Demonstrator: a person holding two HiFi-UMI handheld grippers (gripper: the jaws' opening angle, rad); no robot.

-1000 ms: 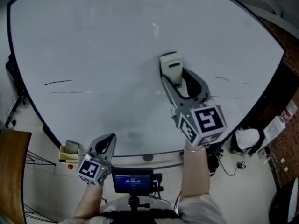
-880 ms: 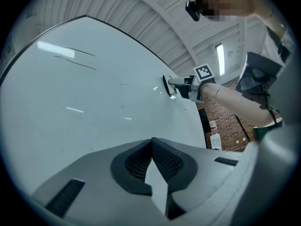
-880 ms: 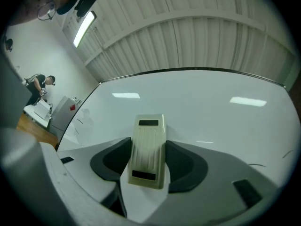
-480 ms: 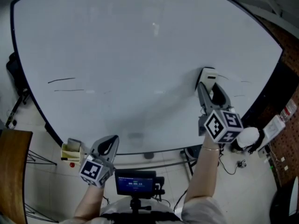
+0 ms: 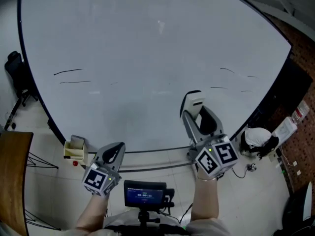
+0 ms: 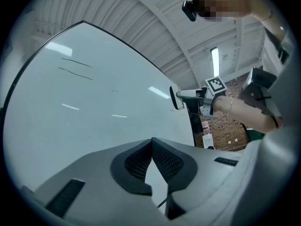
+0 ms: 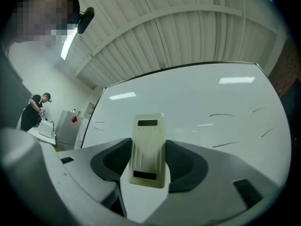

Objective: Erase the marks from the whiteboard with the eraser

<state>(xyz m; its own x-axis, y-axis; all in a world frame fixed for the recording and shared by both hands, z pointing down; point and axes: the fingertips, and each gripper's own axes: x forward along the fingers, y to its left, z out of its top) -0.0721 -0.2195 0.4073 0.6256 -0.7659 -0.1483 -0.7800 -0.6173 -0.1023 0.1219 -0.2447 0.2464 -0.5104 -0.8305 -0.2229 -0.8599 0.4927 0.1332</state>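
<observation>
Finds the task part done at best: judges the middle of the whiteboard [image 5: 147, 43] clean, but counts two thin left strokes [image 5: 69, 72] and several short right strokes [image 5: 227, 70] not yet wiped. Locates the eraser [image 5: 192, 101] low on the whiteboard, right of centre, near the right strokes and to their lower left; cannot confirm contact with the surface. Records the right gripper [image 5: 196, 113] clamped on the eraser's two sides, jaws parted only by its width. Records the left gripper [image 6: 151, 145] with jaws tip to tip, holding nothing, idle off the whiteboard's near edge at left. Notes a small yellowish box [image 5: 75, 149] at the near-left corner, a screen on a stand [image 5: 145, 193] close to the person, a chair [image 5: 15, 65] at left, a white rounded object [image 5: 258, 139] on the floor at right, and a bystander [image 7: 35, 109] in the background. Sees nothing on the whiteboard between the eraser and either group; judges the left strokes, well apart from the eraser, the longer reach.
</observation>
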